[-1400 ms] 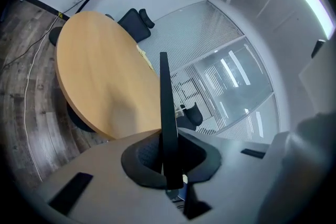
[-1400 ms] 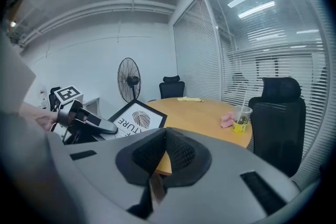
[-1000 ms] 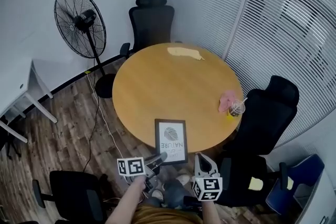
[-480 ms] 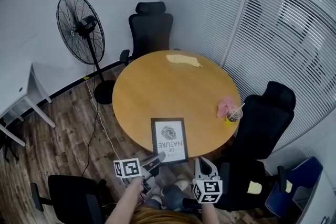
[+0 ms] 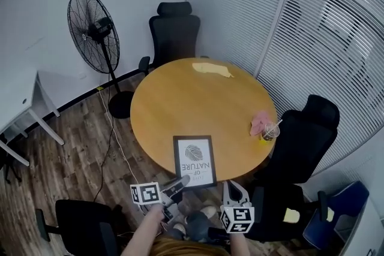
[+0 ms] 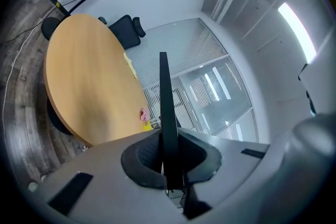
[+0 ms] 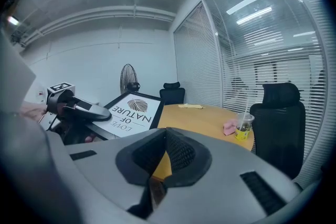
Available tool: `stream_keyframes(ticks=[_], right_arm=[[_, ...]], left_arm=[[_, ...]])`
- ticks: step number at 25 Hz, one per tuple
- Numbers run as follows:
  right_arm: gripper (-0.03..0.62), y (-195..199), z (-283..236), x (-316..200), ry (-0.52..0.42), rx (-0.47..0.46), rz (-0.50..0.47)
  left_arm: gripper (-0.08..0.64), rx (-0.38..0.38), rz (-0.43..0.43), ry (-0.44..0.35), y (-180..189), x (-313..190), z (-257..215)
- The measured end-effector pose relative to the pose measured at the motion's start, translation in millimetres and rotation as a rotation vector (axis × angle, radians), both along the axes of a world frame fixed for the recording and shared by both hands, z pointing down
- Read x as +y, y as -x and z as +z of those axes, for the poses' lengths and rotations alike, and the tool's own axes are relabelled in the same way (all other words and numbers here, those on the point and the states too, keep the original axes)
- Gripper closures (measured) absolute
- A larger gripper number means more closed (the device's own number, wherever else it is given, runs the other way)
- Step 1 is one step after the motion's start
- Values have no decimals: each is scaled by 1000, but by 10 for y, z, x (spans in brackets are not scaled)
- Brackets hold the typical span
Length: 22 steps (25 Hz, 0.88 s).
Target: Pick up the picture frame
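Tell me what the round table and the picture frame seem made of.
Round table: wood or wood-look laminate, going by its even warm-tan, smooth top with a soft sheen.
Picture frame: thin matte black border, plastic or painted wood, I can't tell; white printed sheet inside.

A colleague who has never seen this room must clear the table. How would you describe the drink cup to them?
Find the round wooden table and go to its edge by the black chair against the blinds. The cup stands there beside a pink cloth; it alone stands upright on the table, clear plastic with a straw and yellow at the bottom.
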State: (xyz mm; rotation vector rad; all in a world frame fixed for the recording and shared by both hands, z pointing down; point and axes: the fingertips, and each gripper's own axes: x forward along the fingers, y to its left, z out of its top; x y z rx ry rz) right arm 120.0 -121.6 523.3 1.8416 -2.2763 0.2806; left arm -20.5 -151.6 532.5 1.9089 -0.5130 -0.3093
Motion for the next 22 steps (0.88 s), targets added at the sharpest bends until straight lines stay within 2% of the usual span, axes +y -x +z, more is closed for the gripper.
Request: stream_keyframes(ticks=[18,22], right_arm=[[580,-9,9,24,3,-5,-4],[581,-51,-5,5,0,-35,4]], left_arm=[[509,8,-4,15,15,-6,32],[509,5,1,10,-6,-7,20]])
